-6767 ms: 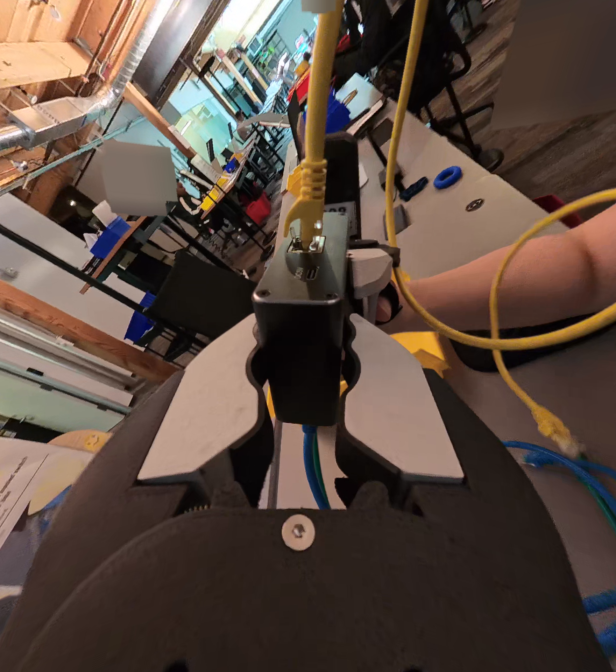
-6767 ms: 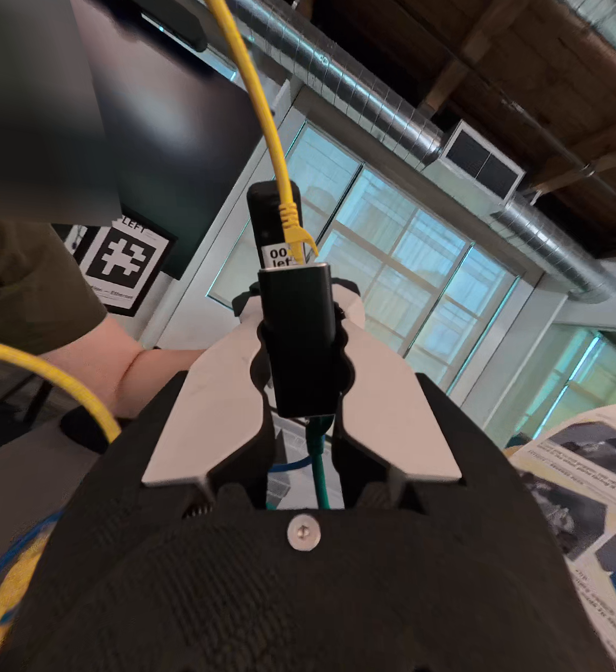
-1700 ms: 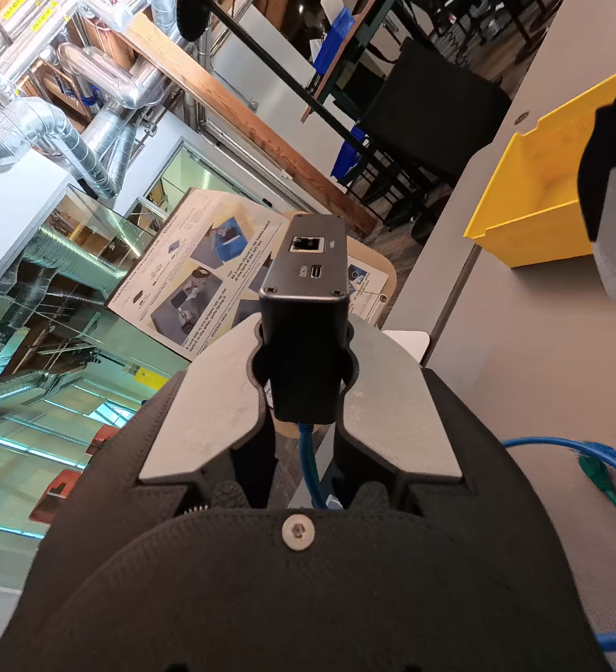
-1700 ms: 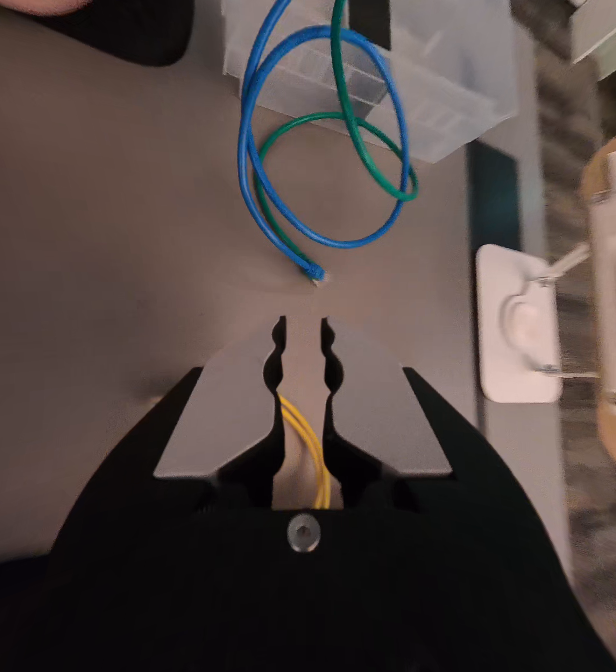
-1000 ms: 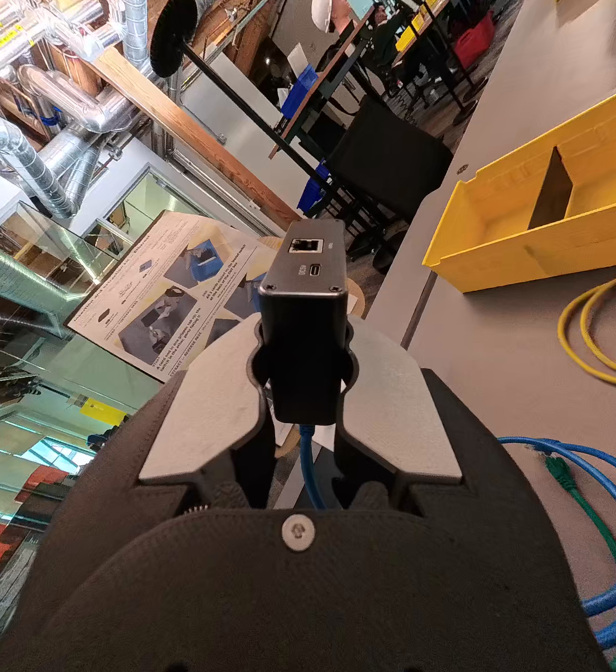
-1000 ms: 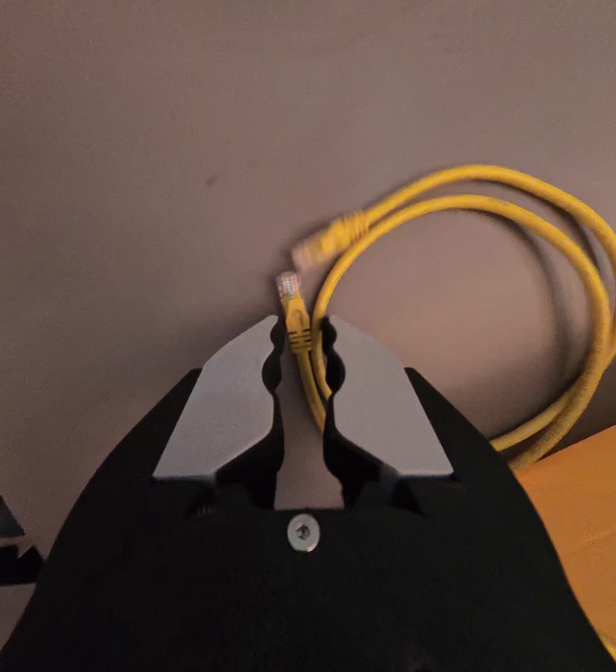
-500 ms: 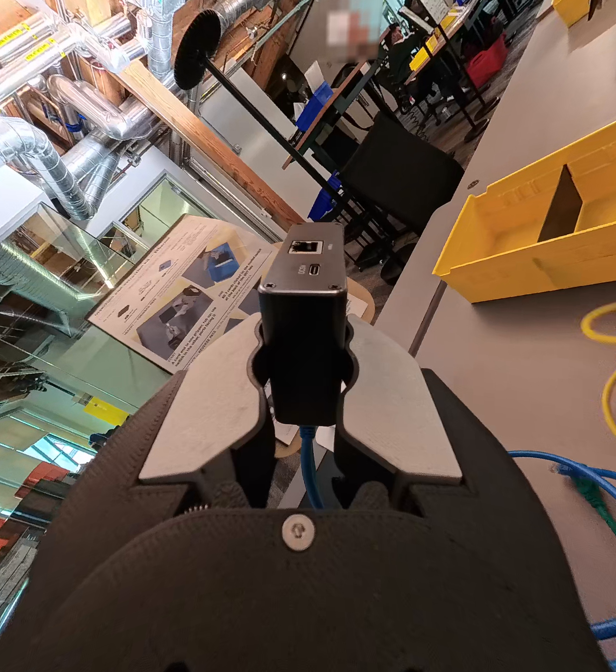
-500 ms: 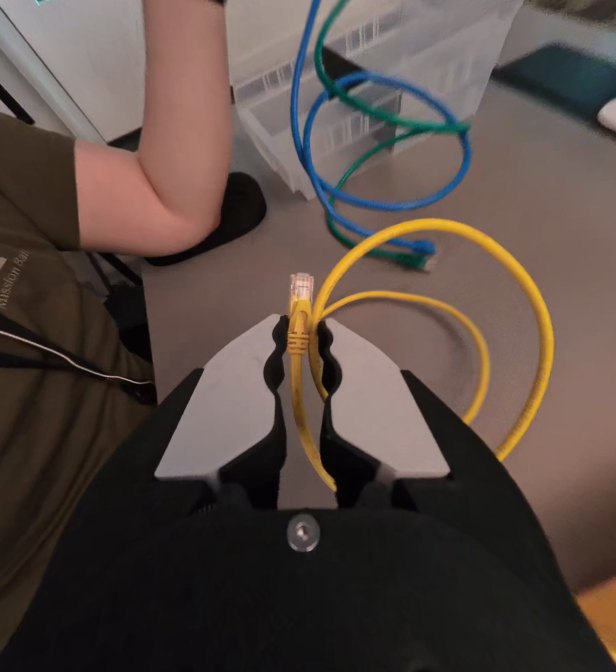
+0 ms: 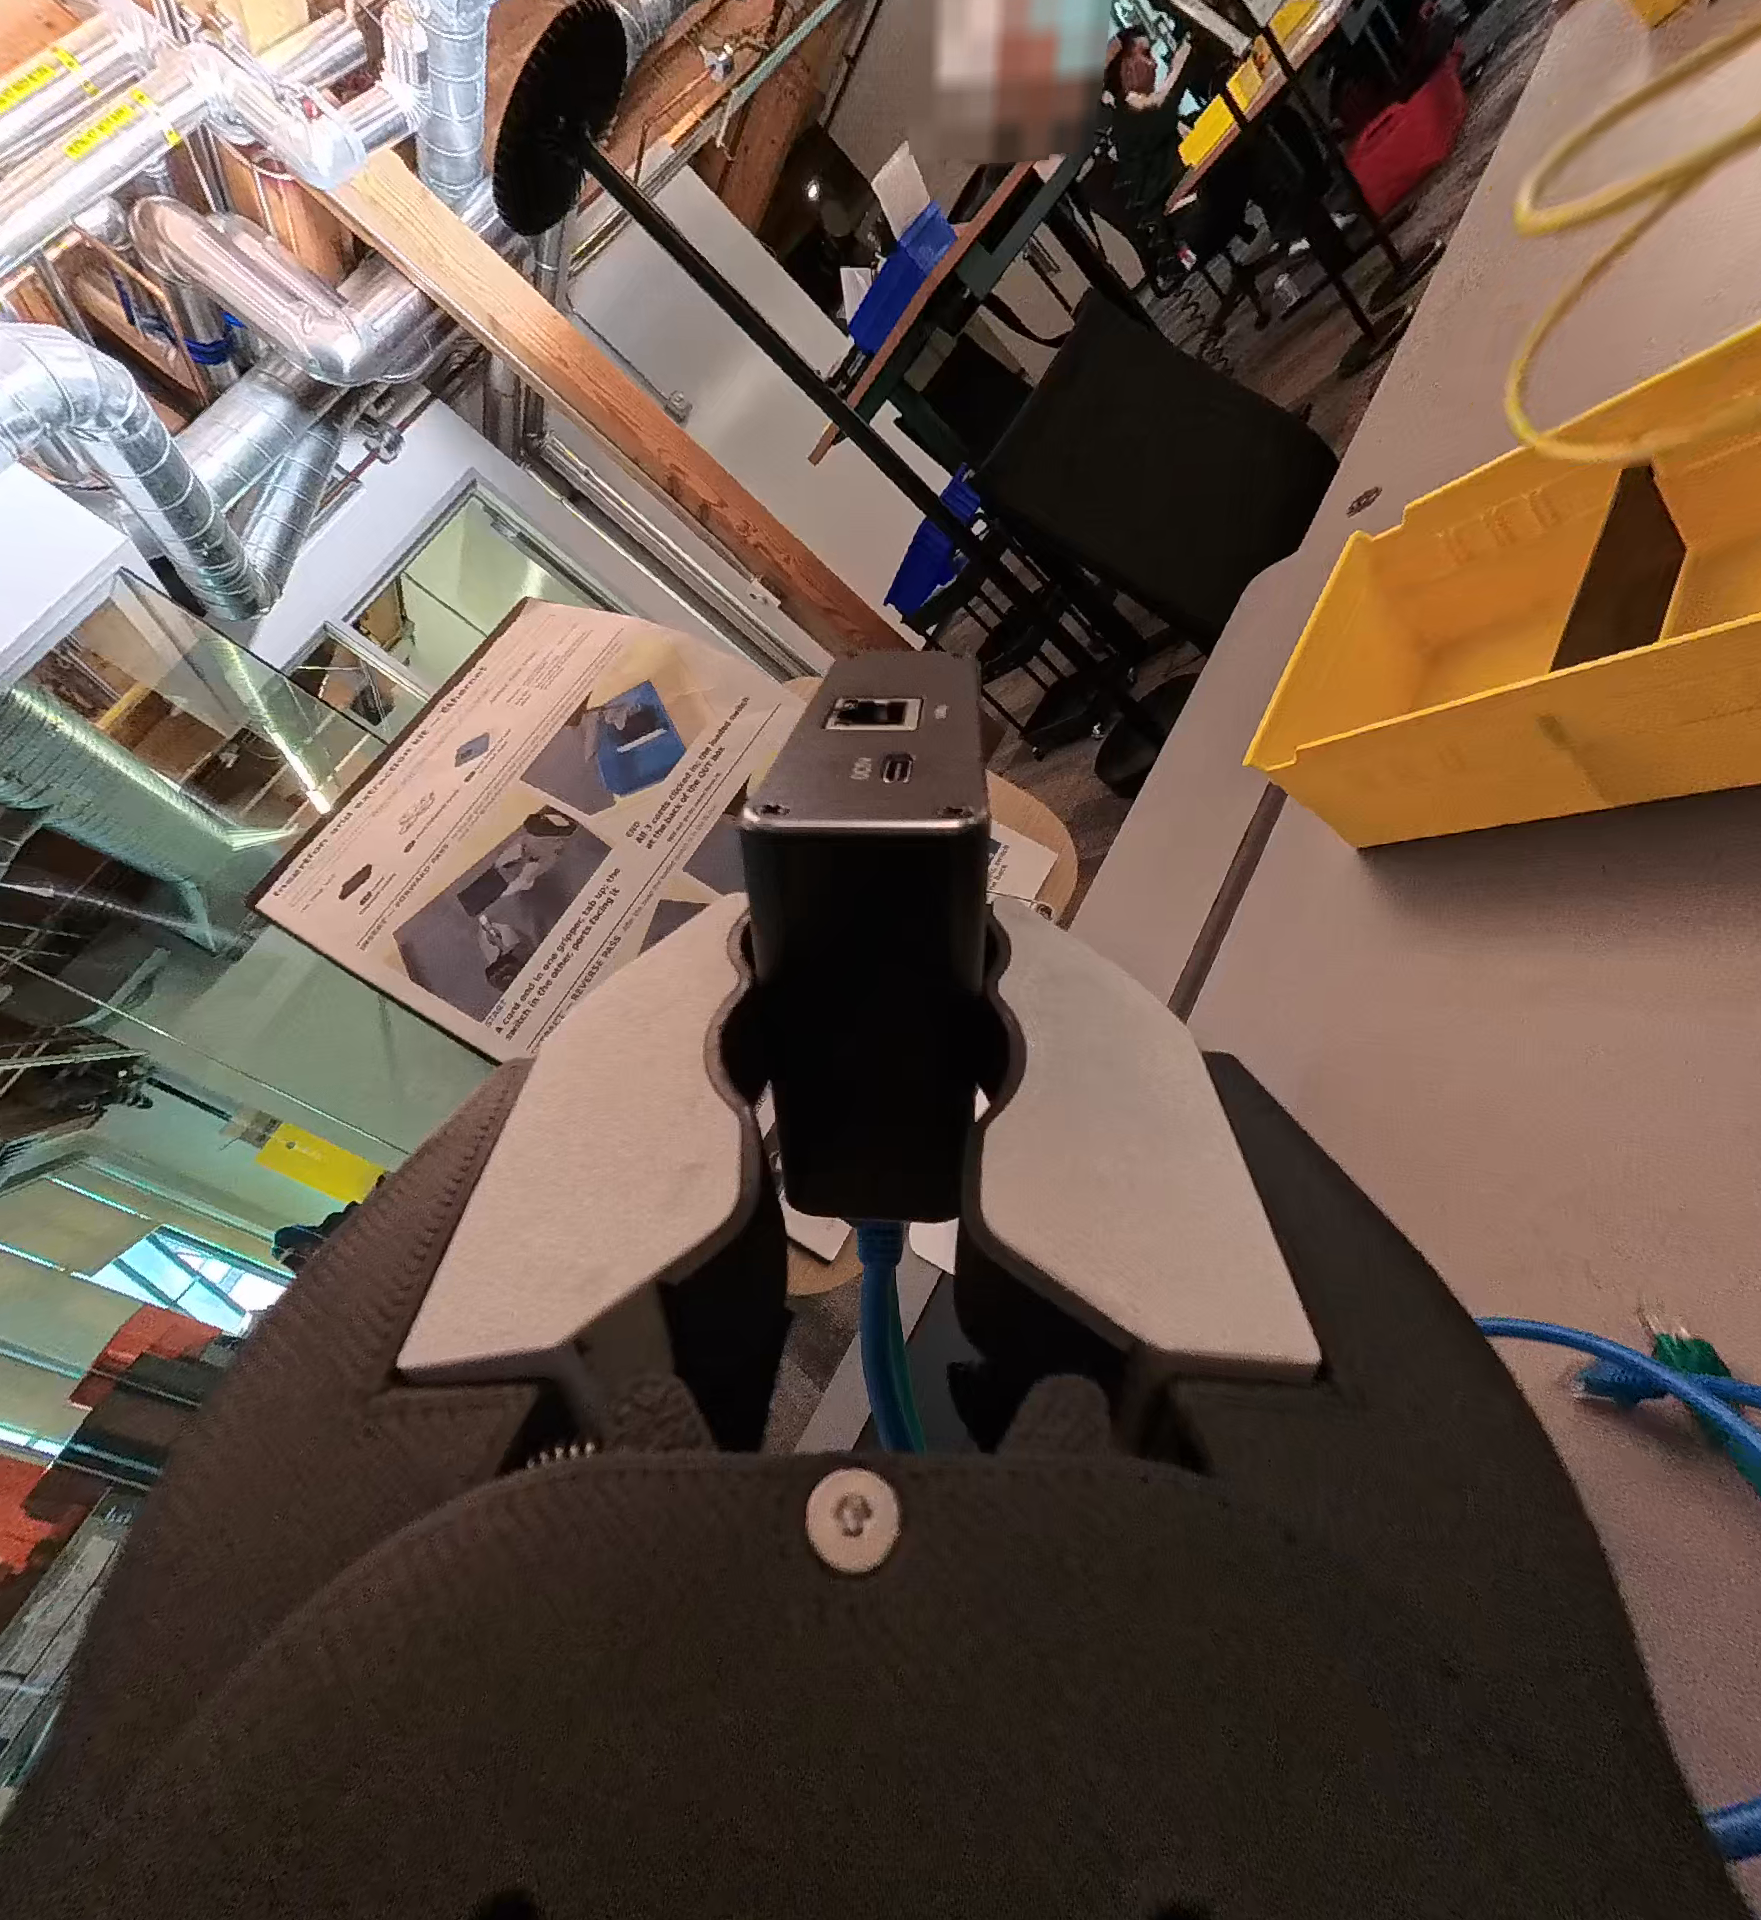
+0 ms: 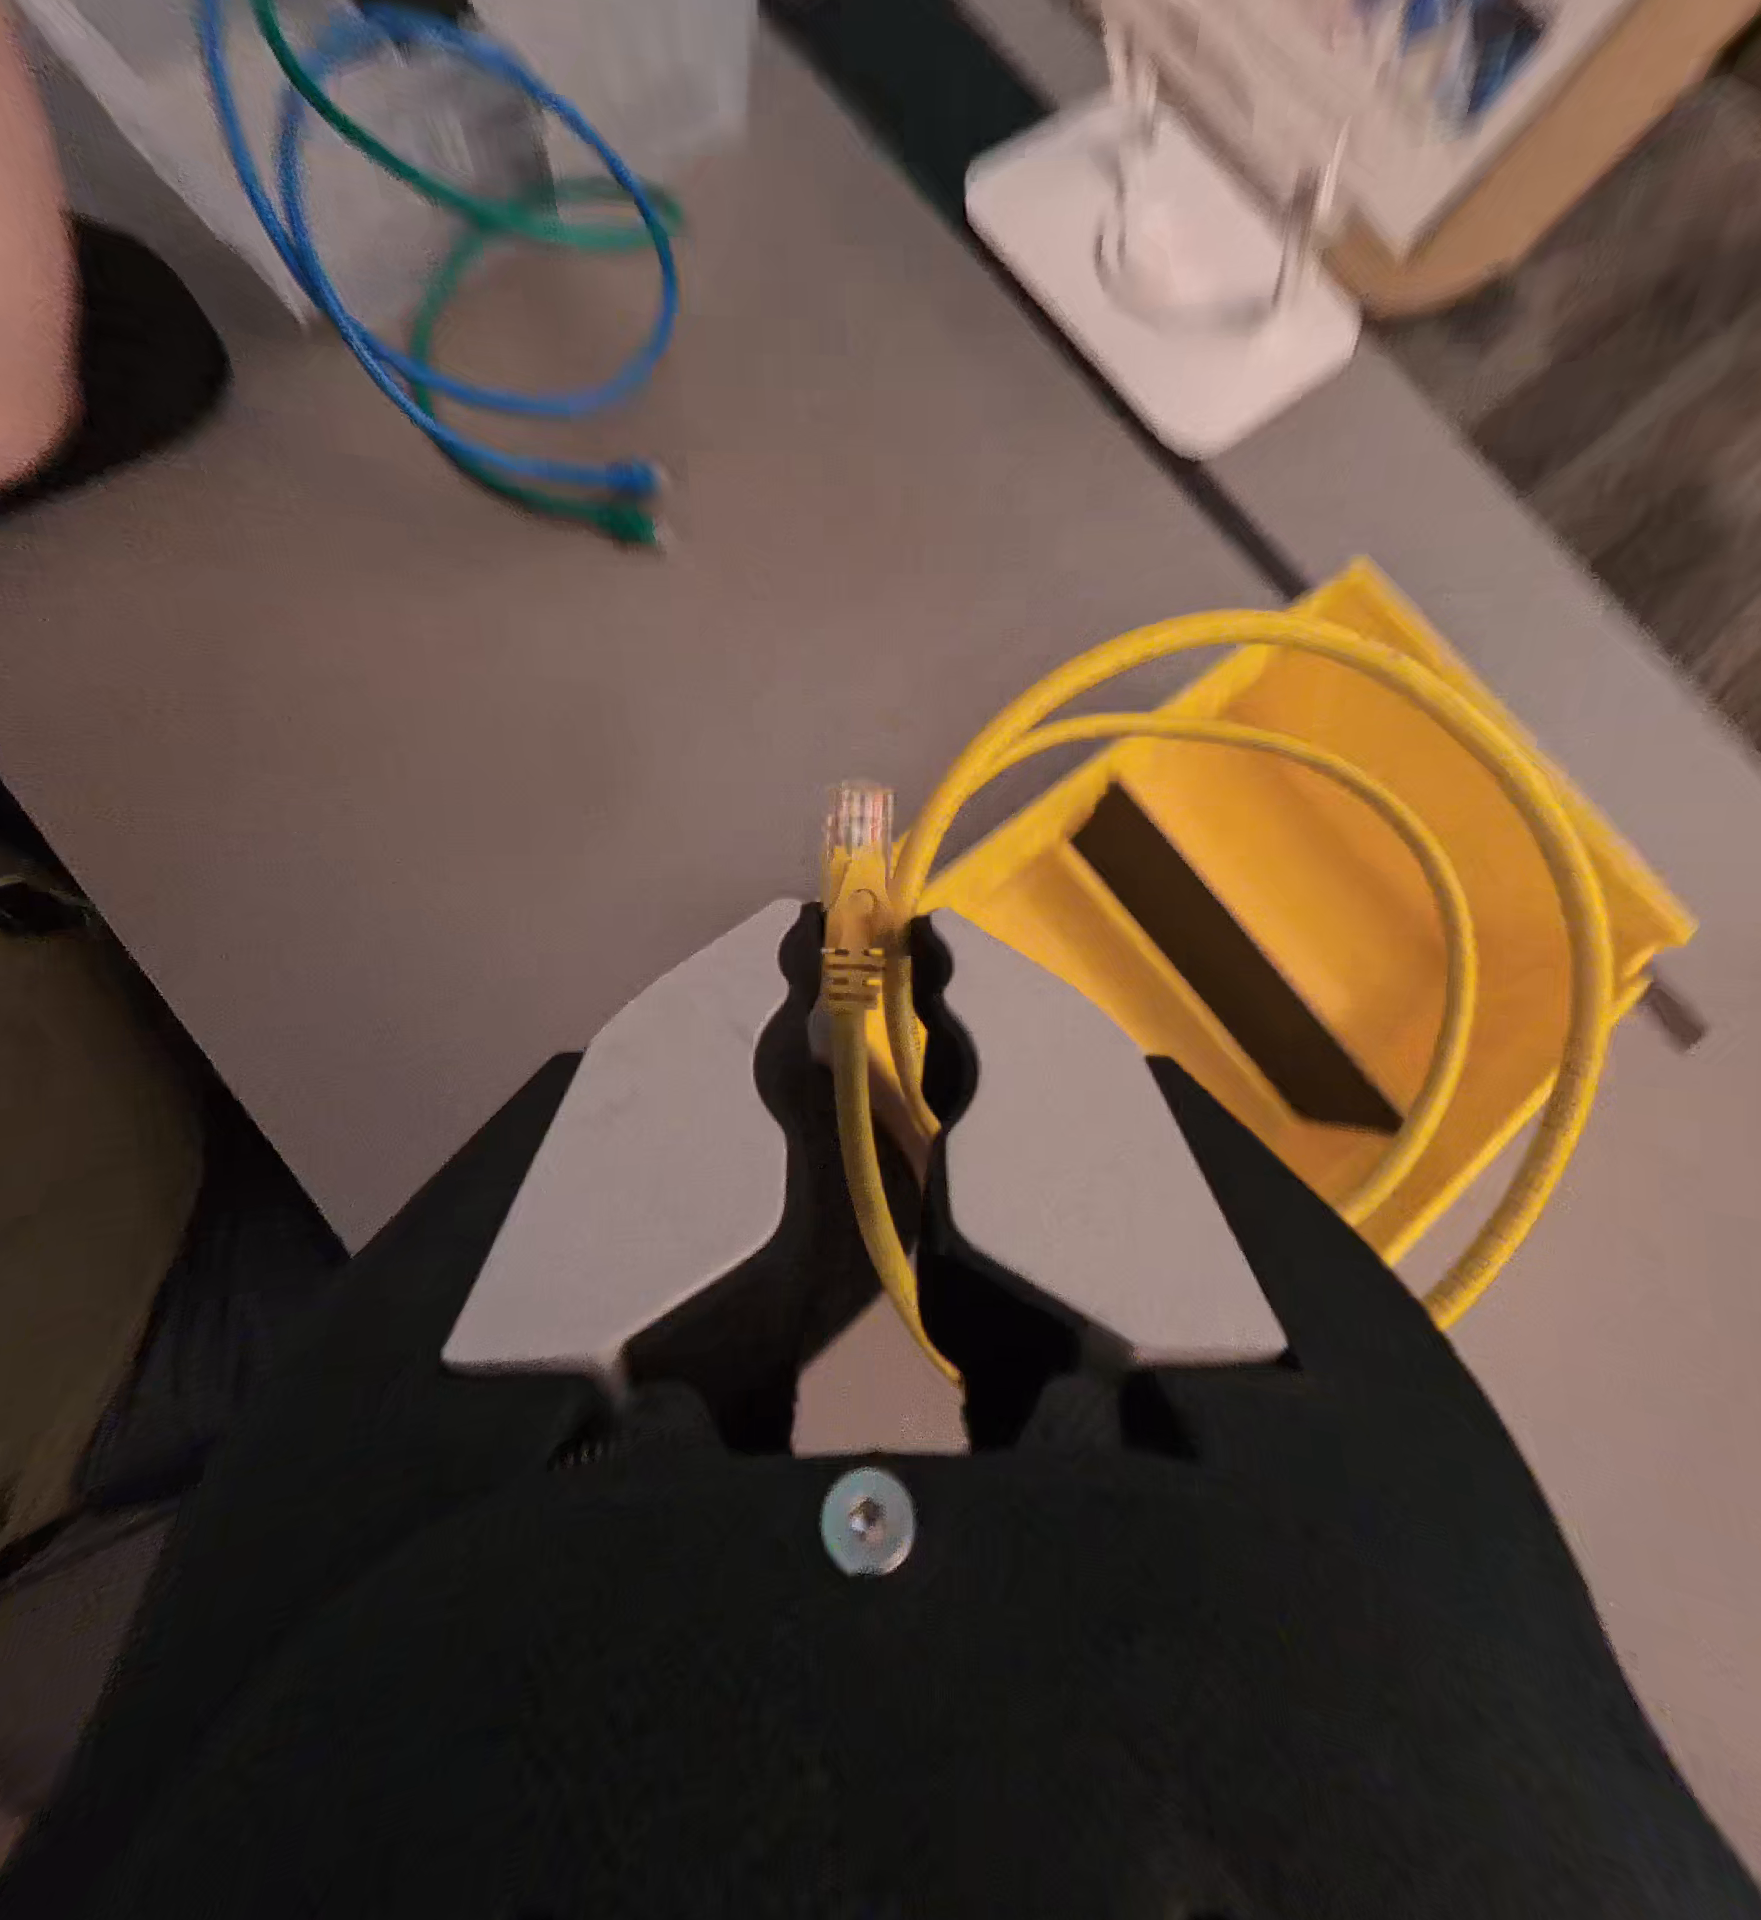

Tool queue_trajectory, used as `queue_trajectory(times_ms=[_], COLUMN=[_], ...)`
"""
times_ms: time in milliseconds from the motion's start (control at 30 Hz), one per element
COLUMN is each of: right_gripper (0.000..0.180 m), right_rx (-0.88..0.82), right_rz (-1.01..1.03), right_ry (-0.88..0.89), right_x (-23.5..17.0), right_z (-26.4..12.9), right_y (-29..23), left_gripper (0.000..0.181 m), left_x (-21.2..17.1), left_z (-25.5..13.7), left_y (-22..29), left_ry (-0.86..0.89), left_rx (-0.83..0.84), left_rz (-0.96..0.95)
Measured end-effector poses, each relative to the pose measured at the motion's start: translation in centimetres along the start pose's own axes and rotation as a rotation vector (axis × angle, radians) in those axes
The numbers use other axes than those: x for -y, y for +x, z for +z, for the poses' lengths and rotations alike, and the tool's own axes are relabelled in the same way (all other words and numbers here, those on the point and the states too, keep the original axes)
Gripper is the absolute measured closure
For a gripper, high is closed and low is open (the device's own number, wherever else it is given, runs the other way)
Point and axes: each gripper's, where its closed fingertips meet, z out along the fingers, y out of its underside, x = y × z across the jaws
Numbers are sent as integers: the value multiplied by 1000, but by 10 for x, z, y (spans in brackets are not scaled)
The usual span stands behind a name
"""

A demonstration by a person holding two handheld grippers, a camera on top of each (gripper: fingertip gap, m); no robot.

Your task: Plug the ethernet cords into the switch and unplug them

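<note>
So, left to right. On the left side the left gripper [image 9: 868, 997] is clamped tight on the black switch [image 9: 868, 966], w/ one finger on each side of the box. It holds the switch up off the table [image 9: 1478, 1039], end face out. That face shows an open port [image 9: 873, 713] at the far edge & a small slot under it. A blue cord [image 9: 886, 1340] is plugged into the near end & hangs down between the fingers.

Over to the right, the right gripper [image 10: 860, 914] is squeezed on the yellow cord [image 10: 1458, 935], just behind its plug [image 10: 857, 831]. The clear plug tip sticks out past the fingertips. The rest of the cord loops out to the right, over the yellow bin [image 10: 1323, 831]. The view is a bit blurry. Loose blue & green cord ends [image 10: 627, 499] lie on the table, far left of the bin.

Next step, I think: push the yellow plug into the open port. To do it well:
- keep the switch still, port facing the plug
- line the plug up straight w/ the port, not tilted
- turn the plug so its clip matches the port's notch; can't tell which way the clip faces now
- push slow till it's seated
- mind the loop so it doesn't snag on the bin.
</note>
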Motion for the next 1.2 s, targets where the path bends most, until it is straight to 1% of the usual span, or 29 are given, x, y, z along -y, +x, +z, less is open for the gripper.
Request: queue_trajectory(times_ms=[167, 233, 333, 467, 533, 567, 600, 667, 733, 800, 833, 867, 933, 1000, 1100, 1133, 1200], right_gripper=[162, 162, 162, 161, 157, 151, 147, 145, 142, 134, 128, 123, 111, 110, 111, 114, 116], right_rx=[47, 75, 131, 203, 287, 288, 244, 219, 138, 14, -49, -69, -25, 70, 232, 263, 334], right_rz=[169, 207, 200, 178, 208, 215, 220, 210, 164, 60, -15, -92, -222, -326, -418, -421, -413], right_ry=[-259, -318, -332, -412, -444, -444, -431, -349, -221, -31, 81, 202, 478, 736, 1063, 1123, 1135], right_x=[-86, -109, -118, -127, -128, -125, -120, -101, -69, -22, 6, 35, 92, 135, 170, 176, 183], right_z=[54, 75, 101, 130, 137, 138, 138, 128, 116, 101, 93, 86, 73, 58, 41, 42, 55], right_y=[40, 47, 50, 49, 42, 45, 54, 61, 72, 80, 78, 65, 22, -28, -86, -94, -103], left_gripper=[145, 145, 145, 145, 145, 145, 145, 145, 145, 145, 145, 145, 145, 145, 145, 145, 145], left_x=[0, -2, -3, -1, 0, 1, 2, 6, 10, 17, 24, 31, 49, 64, 80, 83, 86], left_z=[3, 4, 5, 6, 7, 8, 8, 9, 10, 13, 13, 13, 10, 5, 0, 0, 0], left_y=[4, 4, 5, 9, 12, 14, 17, 22, 30, 39, 44, 50, 62, 72, 82, 84, 87], left_ry=[-9, -14, -18, -11, -5, -2, 3, 19, 42, 78, 112, 156, 252, 335, 422, 438, 463], left_rx=[-11, -13, -15, -32, -46, -60, -76, -106, -146, -197, -226, -264, -352, -438, -534, -560, -600], left_rz=[8, 9, 11, 12, 7, 4, 2, -5, -16, -35, -55, -84, -148, -202, -288, -311, -356])
